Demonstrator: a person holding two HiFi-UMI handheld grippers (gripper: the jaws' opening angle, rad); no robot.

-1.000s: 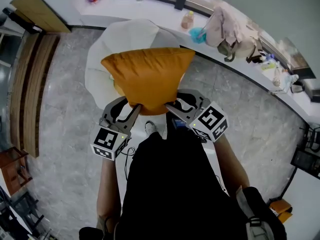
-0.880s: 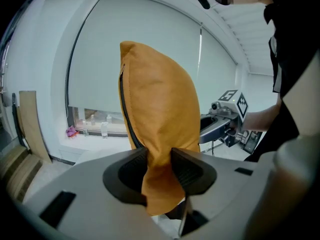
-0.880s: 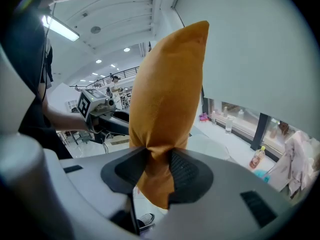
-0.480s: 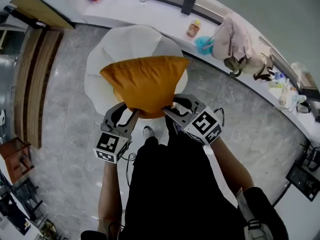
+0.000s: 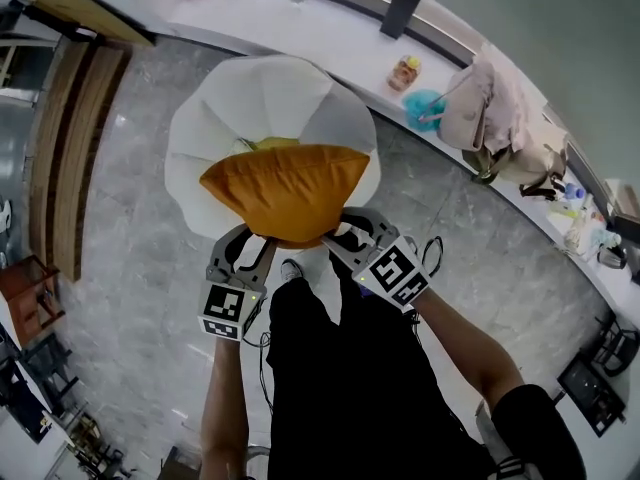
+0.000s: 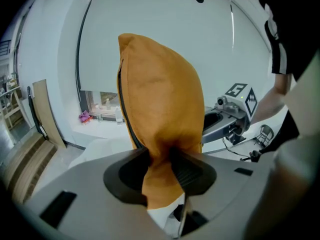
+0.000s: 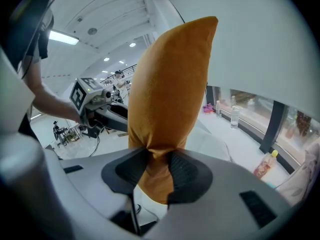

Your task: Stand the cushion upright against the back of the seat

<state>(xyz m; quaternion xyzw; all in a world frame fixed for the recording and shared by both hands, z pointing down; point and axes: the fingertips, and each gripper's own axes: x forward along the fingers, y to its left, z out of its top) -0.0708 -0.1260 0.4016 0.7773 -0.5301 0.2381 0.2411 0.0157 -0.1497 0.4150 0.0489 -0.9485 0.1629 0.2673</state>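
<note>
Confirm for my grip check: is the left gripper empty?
No, the left gripper pinches a corner of the cushion between its jaws.

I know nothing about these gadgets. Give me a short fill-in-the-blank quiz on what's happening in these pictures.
The cushion held up in the air is ____ in colour.
It is pinched by ____ grippers at once, the left gripper and the right gripper.
Below it stands a round seat whose colour is ____.

Missing words: orange; two; white.
</note>
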